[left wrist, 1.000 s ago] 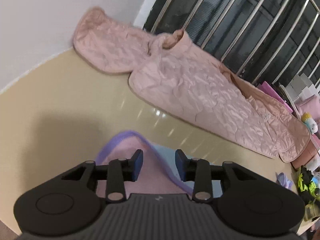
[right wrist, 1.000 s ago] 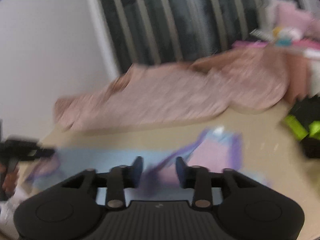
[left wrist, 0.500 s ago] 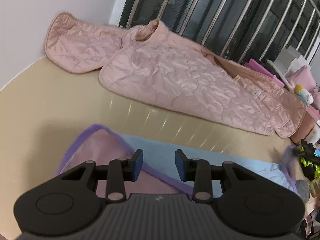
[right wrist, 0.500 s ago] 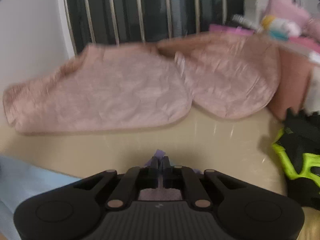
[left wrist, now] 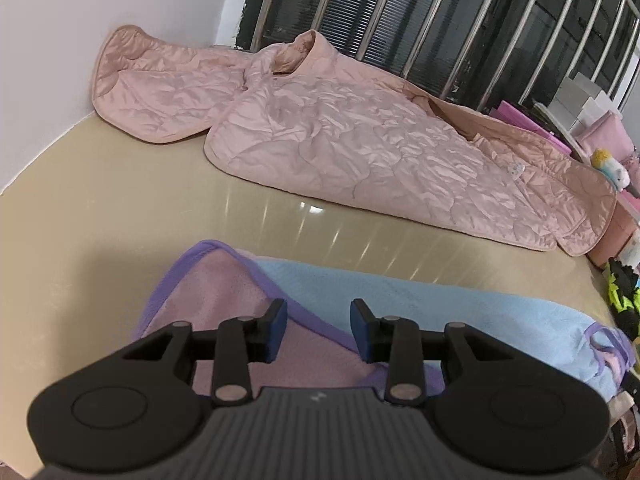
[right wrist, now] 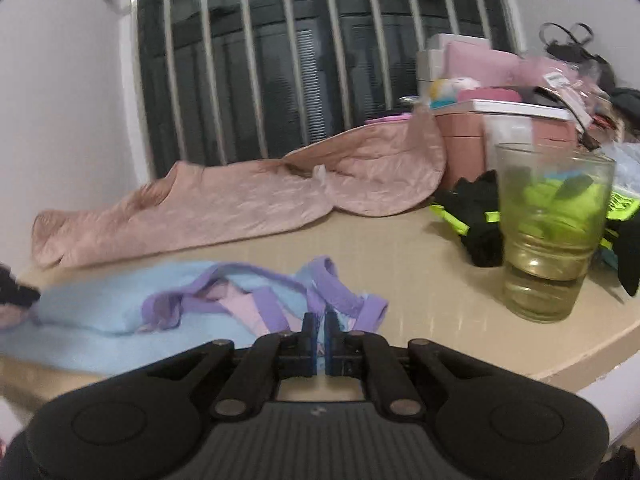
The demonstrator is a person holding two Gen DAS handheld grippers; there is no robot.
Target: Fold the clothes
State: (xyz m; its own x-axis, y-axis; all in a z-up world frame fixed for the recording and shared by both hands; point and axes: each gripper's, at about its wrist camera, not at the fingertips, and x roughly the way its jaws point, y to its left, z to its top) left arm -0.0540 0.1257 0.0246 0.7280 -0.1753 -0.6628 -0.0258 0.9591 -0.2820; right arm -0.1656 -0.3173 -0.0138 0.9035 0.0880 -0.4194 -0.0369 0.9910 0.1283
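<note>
Fig.: glossy beige bench (left wrist: 120, 208), smooth w/ streaked reflections and a rounded front edge, set against a white wall (left wrist: 100, 12) at left and a window guard of vertical steel bars (left wrist: 452, 28) w/ dark glass behind.

Landmark = quilted pink jacket (left wrist: 360, 148): satin-sheen fabric, stitched in curved panels, laid flat along the bars, collar toward the wall, one sleeve spread at the wall corner.

Task garment: small light-blue fleece garment (right wrist: 100, 312), soft nap, purple binding at edges and straps, pink lining showing; lies on the bench in front of the jacket, apart from it, a bare strip of bench between them.

Left gripper (left wrist: 319, 328): jaws partly apart, over the pink-lined, purple-edged end of the garment; pads not pressing on cloth.

Right gripper (right wrist: 320, 334): jaws nearly together and opening slightly, at the strap end of the garment; a sliver of blue cloth shows in the narrow gap, but whether the pads pinch it cannot be told.

Right of the jacket's hem (right wrist view): clear drinking glass (right wrist: 552, 232), cylindrical, thick base; black and neon-yellow cloth (right wrist: 476, 216) behind it; pink and white storage boxes (right wrist: 500, 120) stacked w/ clutter on top.
</note>
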